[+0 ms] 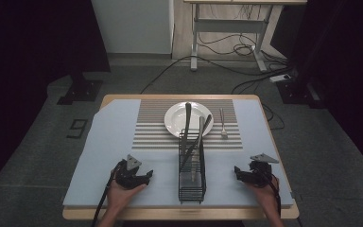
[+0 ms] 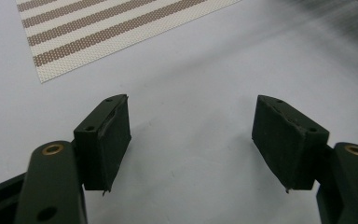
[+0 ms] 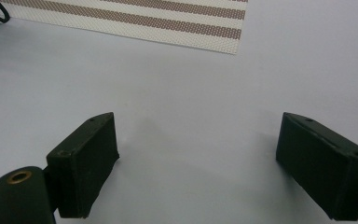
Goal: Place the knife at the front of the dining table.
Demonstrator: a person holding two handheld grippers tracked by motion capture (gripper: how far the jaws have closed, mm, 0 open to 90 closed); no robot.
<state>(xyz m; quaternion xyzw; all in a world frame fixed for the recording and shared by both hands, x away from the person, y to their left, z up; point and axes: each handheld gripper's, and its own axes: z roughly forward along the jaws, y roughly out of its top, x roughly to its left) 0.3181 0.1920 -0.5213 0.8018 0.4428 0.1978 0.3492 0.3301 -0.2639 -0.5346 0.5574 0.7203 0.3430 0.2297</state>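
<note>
Lab: dark curtains (image 1: 38, 33), floor cables (image 1: 227, 66)

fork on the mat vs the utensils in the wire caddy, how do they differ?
The fork lies flat on the striped placemat, right of the white plate; the utensils stand in the black wire caddy, leaning.
The fork sits alone; the caddy utensils are grouped, their handles crossing in front of the plate.
The fork looks pale and shiny; most caddy handles look dark.
What kind each caddy utensil is cannot be told.

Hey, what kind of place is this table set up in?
Probably a lab or studio staged for a table-setting recording: a dark curtain, loose cables on the floor under a desk, and a plate on a striped mat.
</note>
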